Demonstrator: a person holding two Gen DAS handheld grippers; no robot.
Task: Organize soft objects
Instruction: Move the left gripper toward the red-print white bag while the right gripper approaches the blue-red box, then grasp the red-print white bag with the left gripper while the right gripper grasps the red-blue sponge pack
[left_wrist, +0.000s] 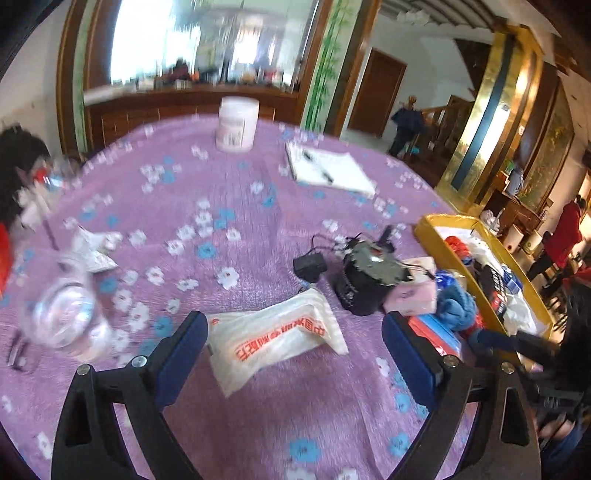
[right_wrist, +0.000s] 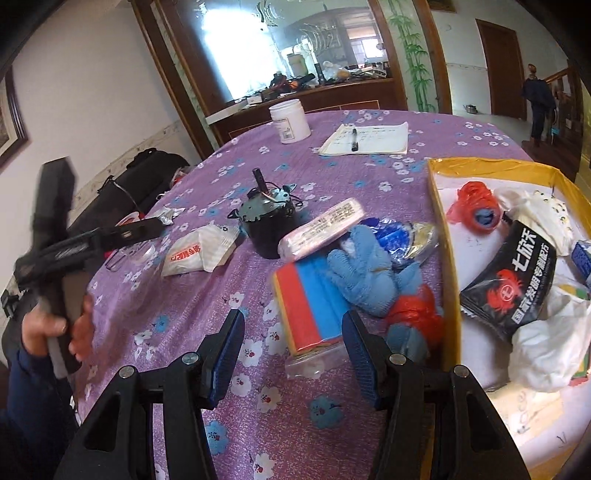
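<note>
Soft objects are partly sorted: your yellow box (right_wrist: 439, 206) at the right of the frame already holds a black pouch (right_wrist: 513, 280), white bags and a red bag. Left on the counter (right_wrist: 207, 295) are the blue glove (right_wrist: 369, 273), the pink tissue pack (right_wrist: 321, 225), the red-and-blue sponge pack (right_wrist: 314, 302) at lower centre and the white printed bag (left_wrist: 273, 339). Your left gripper (left_wrist: 295, 362) has its fingers spread wide and empty over that white bag. Your right gripper (right_wrist: 293, 350) stands half open, gripping nothing, framing the sponge pack.
</note>
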